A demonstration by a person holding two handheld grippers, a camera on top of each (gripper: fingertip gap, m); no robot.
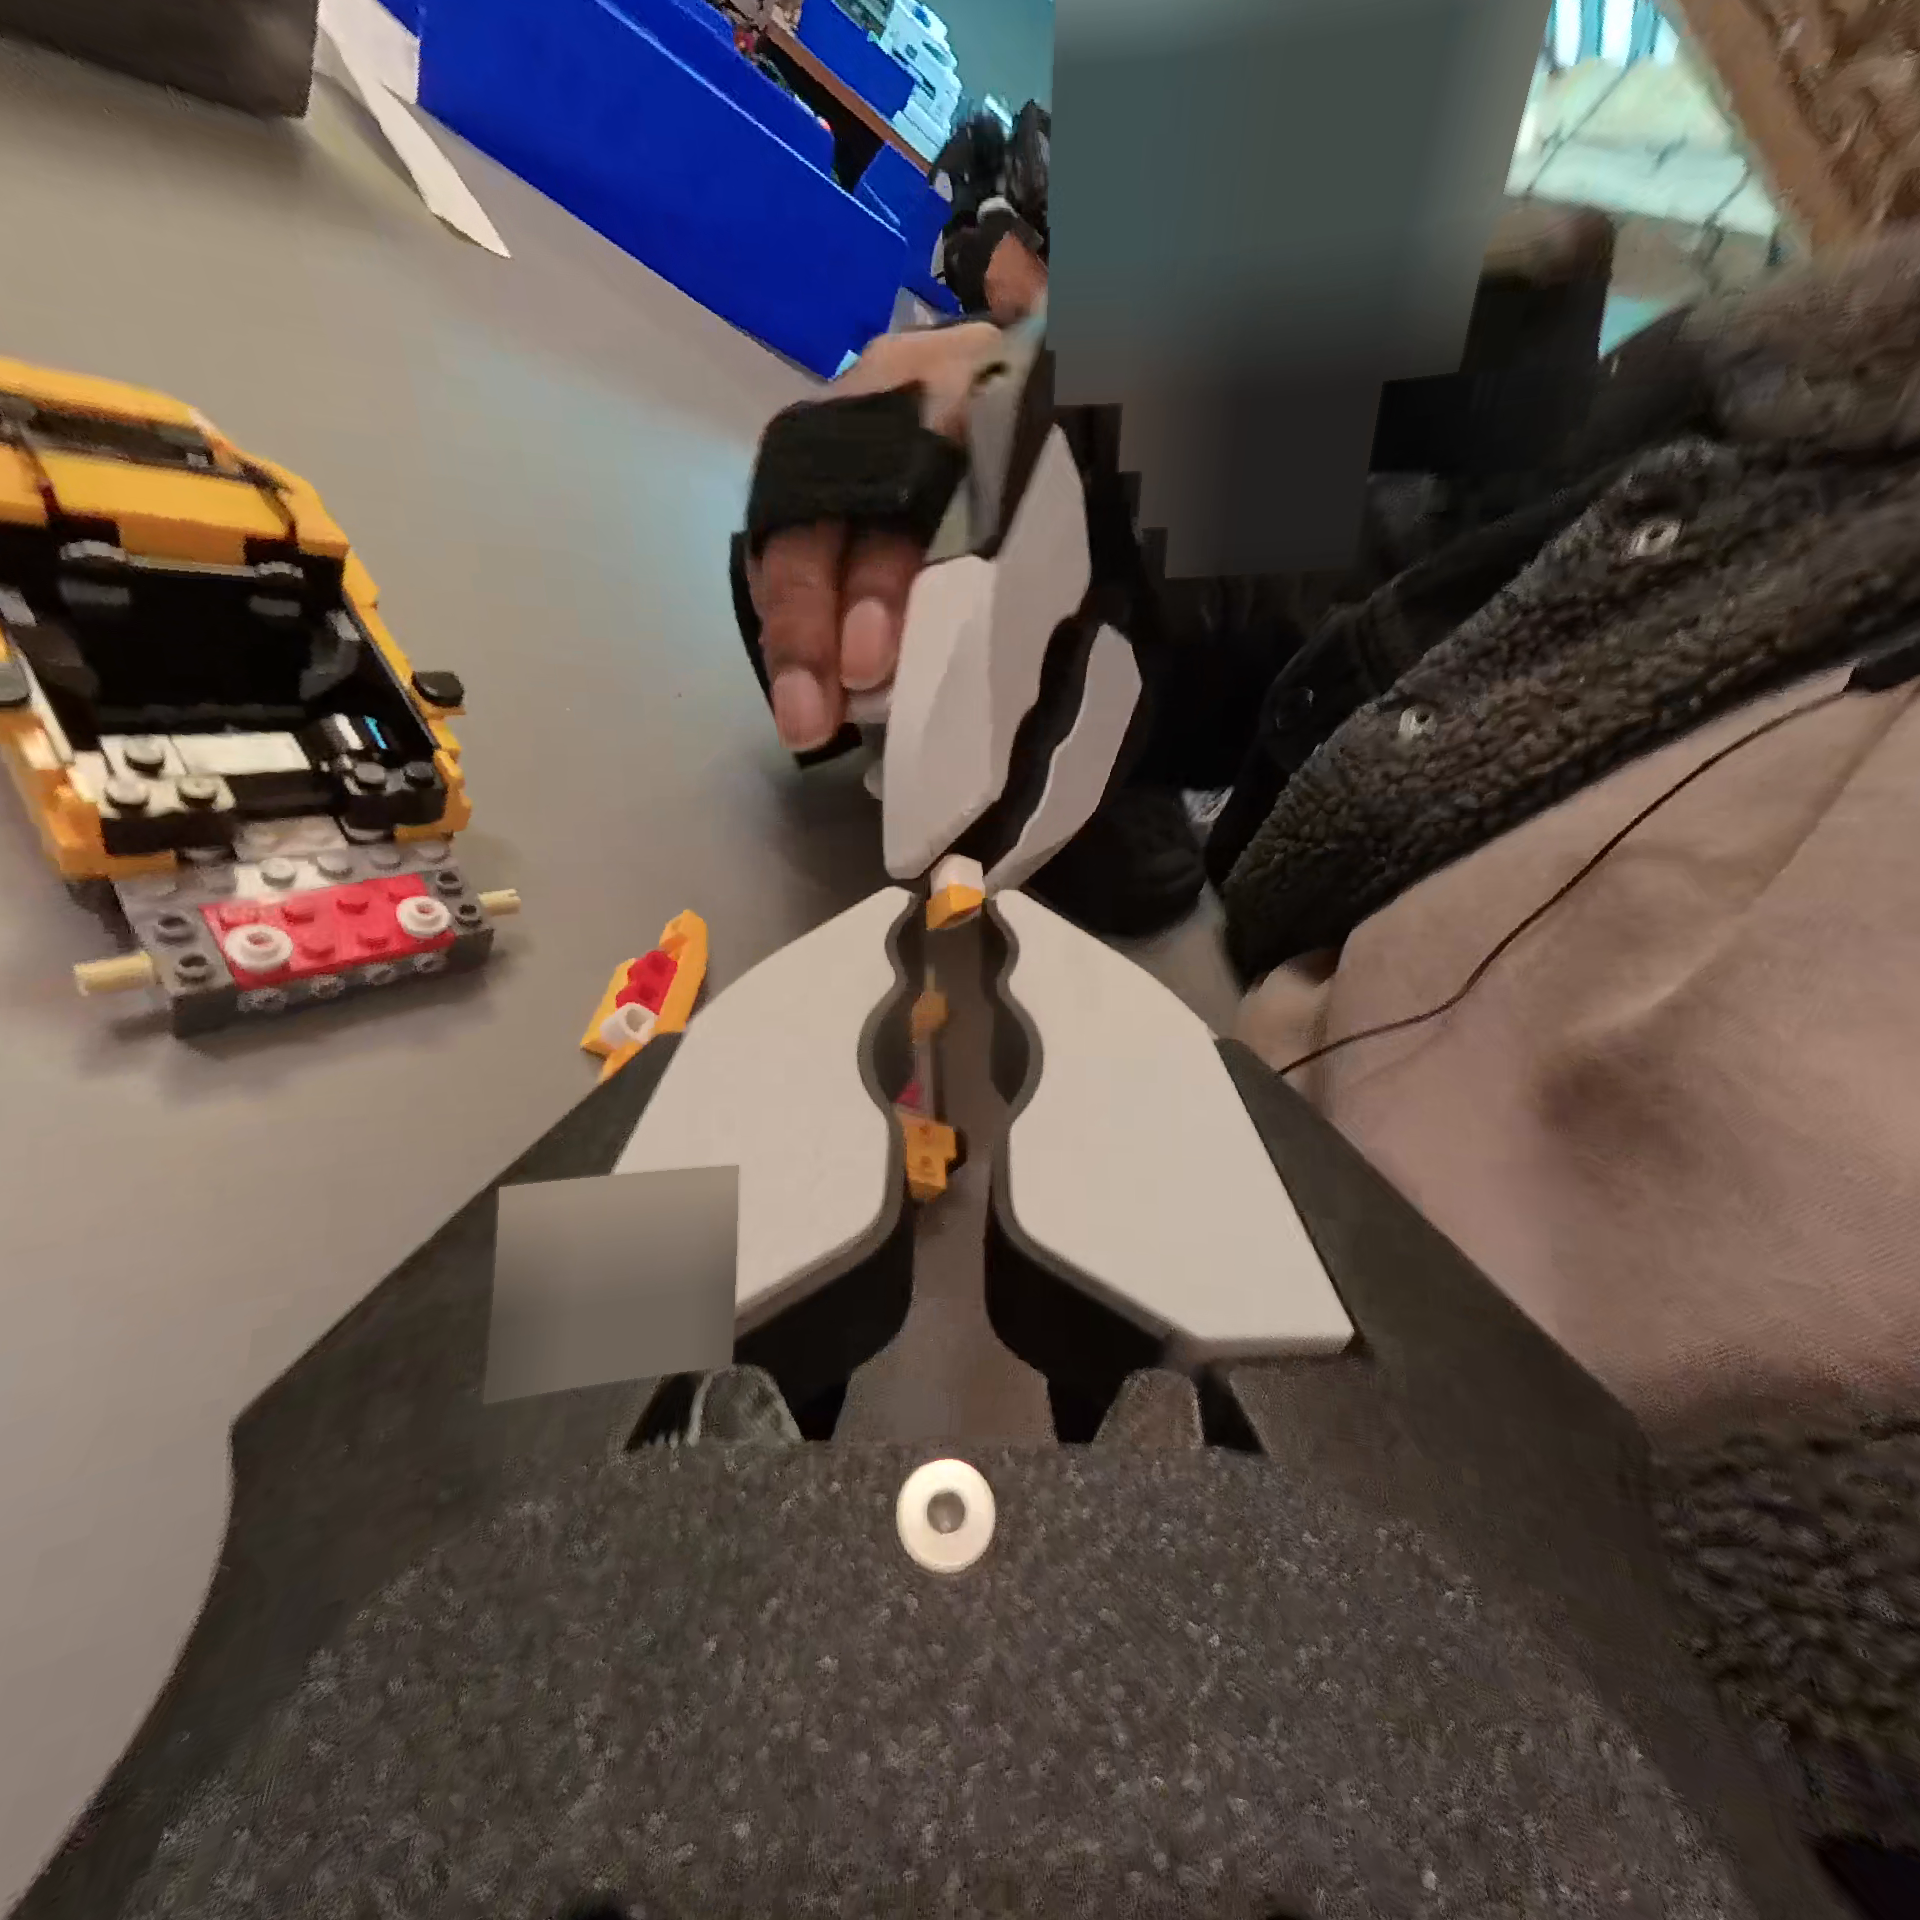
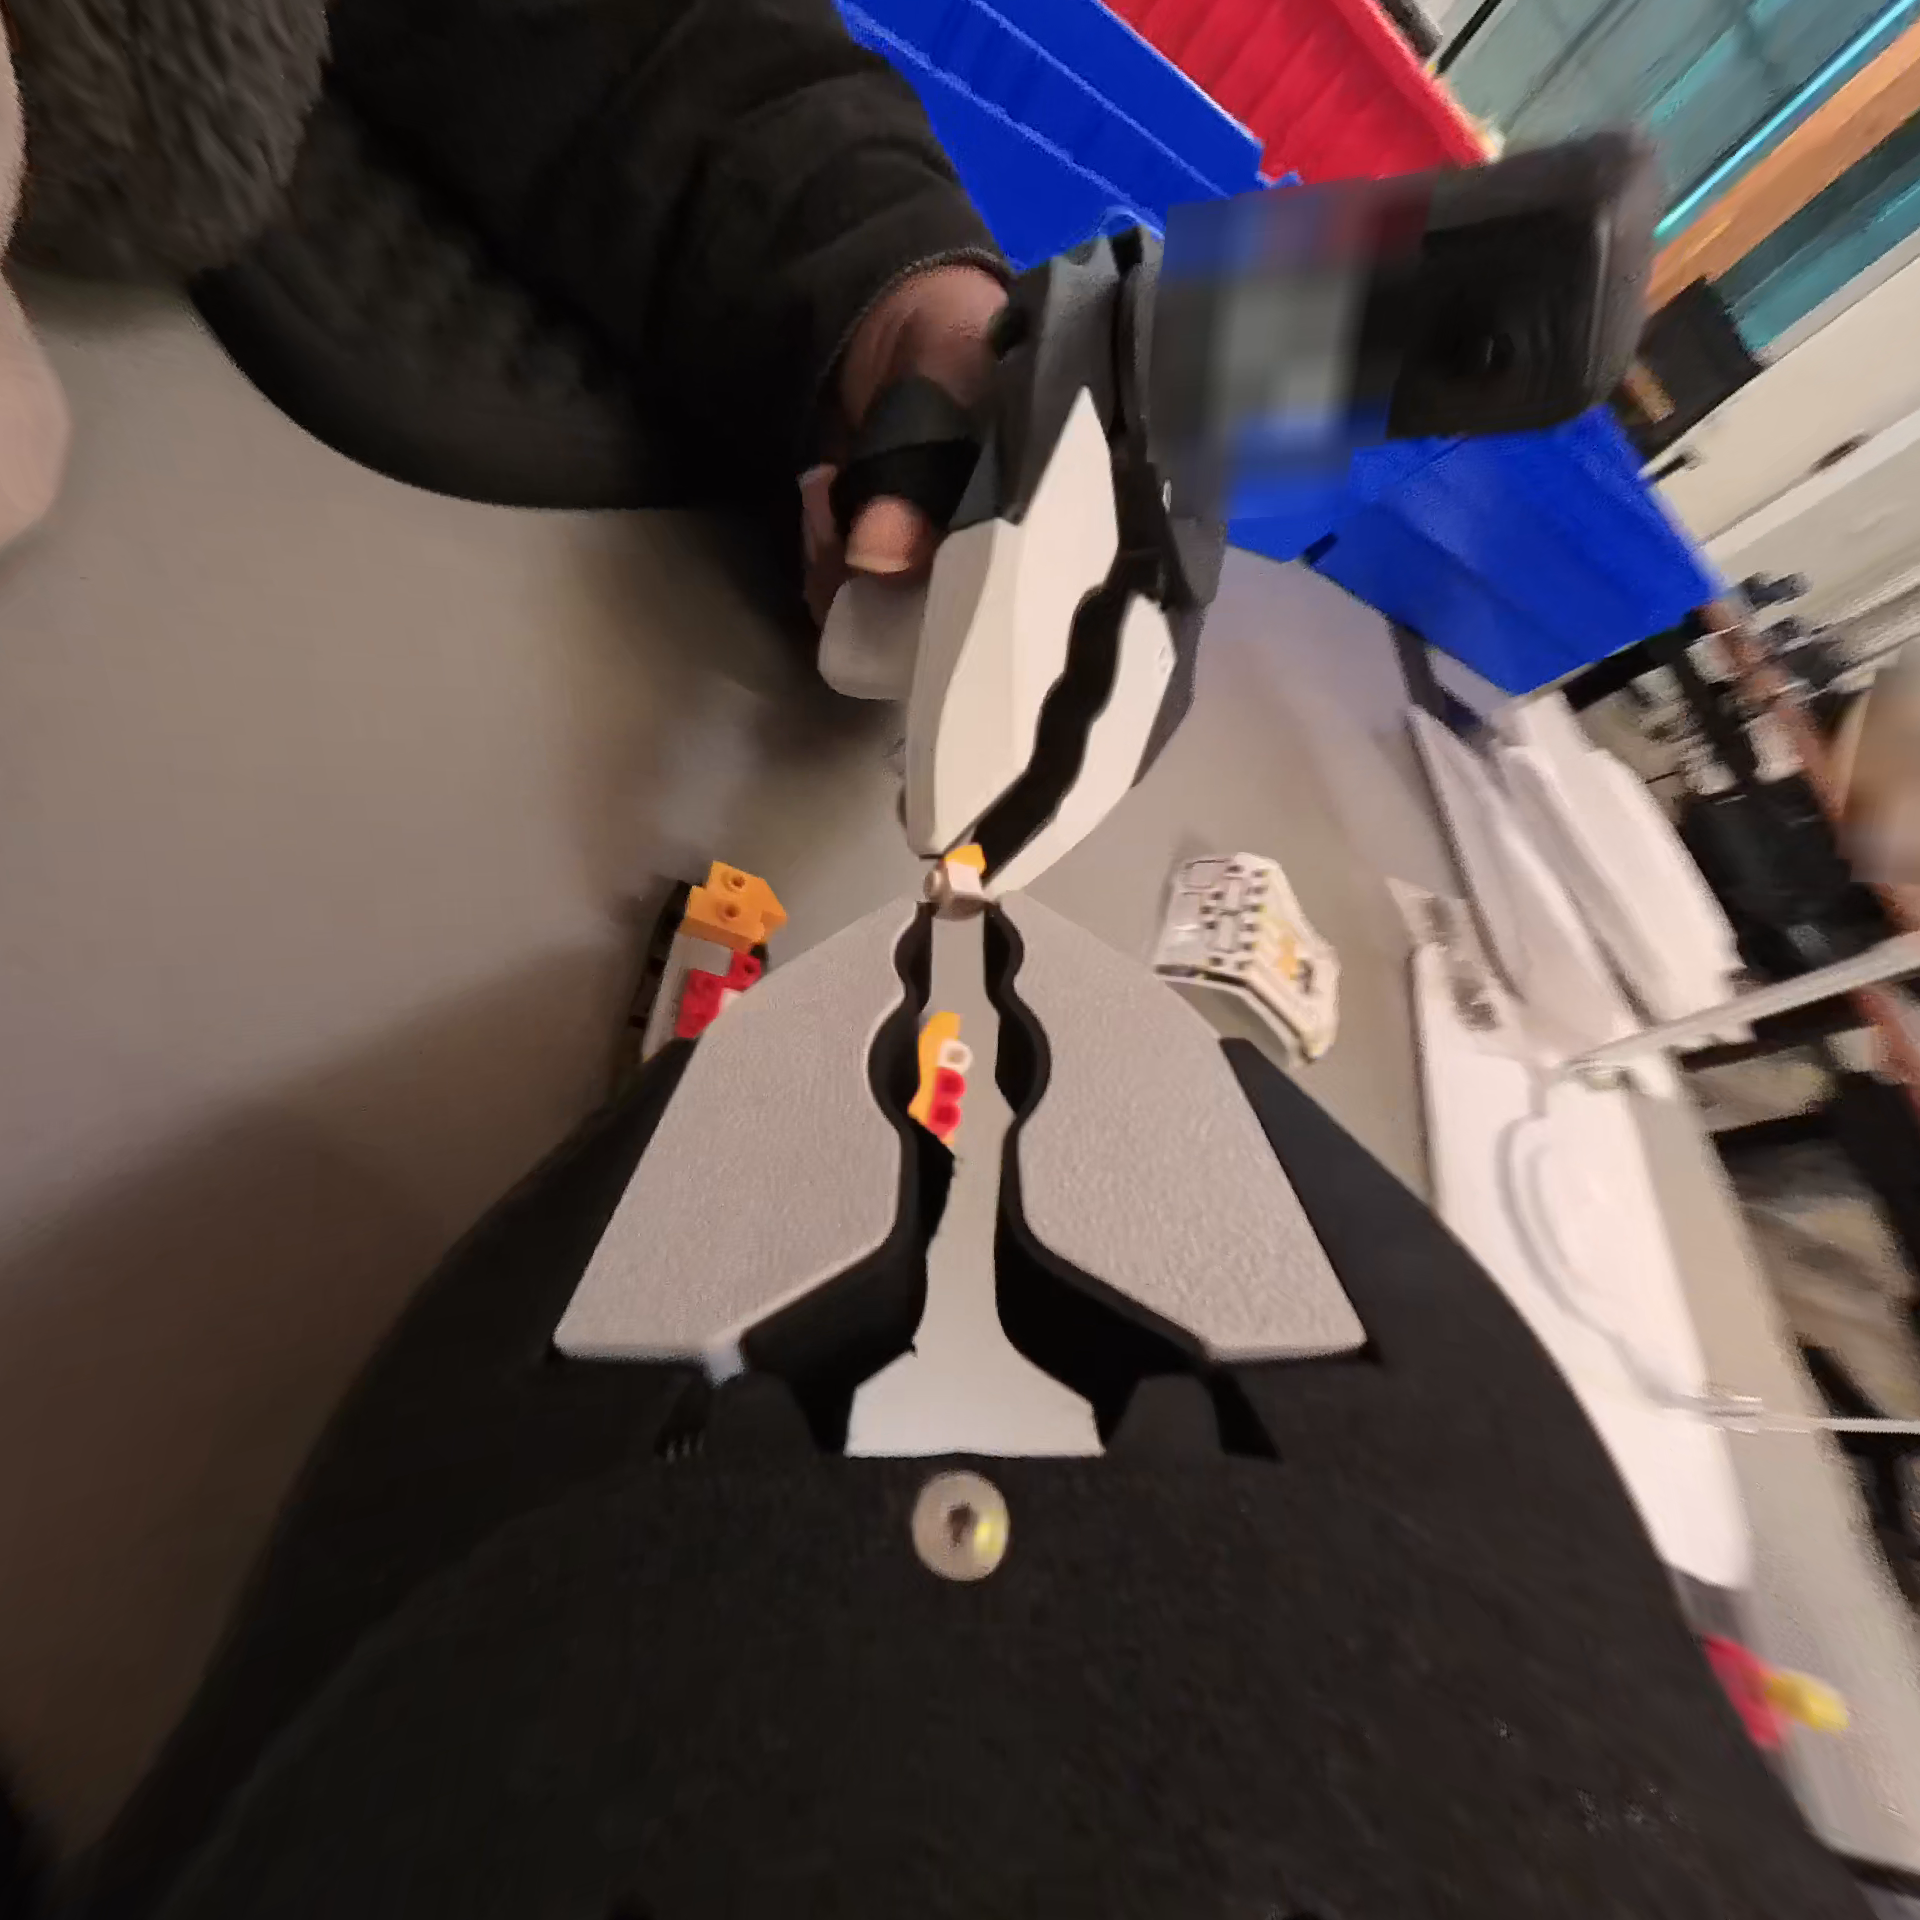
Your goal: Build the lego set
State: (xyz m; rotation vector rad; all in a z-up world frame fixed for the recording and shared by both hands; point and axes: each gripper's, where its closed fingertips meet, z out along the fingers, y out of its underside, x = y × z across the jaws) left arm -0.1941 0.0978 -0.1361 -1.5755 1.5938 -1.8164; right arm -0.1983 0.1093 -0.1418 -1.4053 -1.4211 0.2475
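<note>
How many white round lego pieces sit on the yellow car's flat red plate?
2: one white round piece at the red plate's left end, another at its right; none looks hidden.

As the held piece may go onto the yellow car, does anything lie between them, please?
Only a red-orange subassembly, on the table roughly between the orange-white piece and the yellow car.

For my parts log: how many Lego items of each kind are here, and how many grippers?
Grippers: 2, left gripper and right gripper
Partly built yellow car: 1
Loose orange-red assemblies: 2
Small piece at gripper tips: 1
Total: 6
</note>
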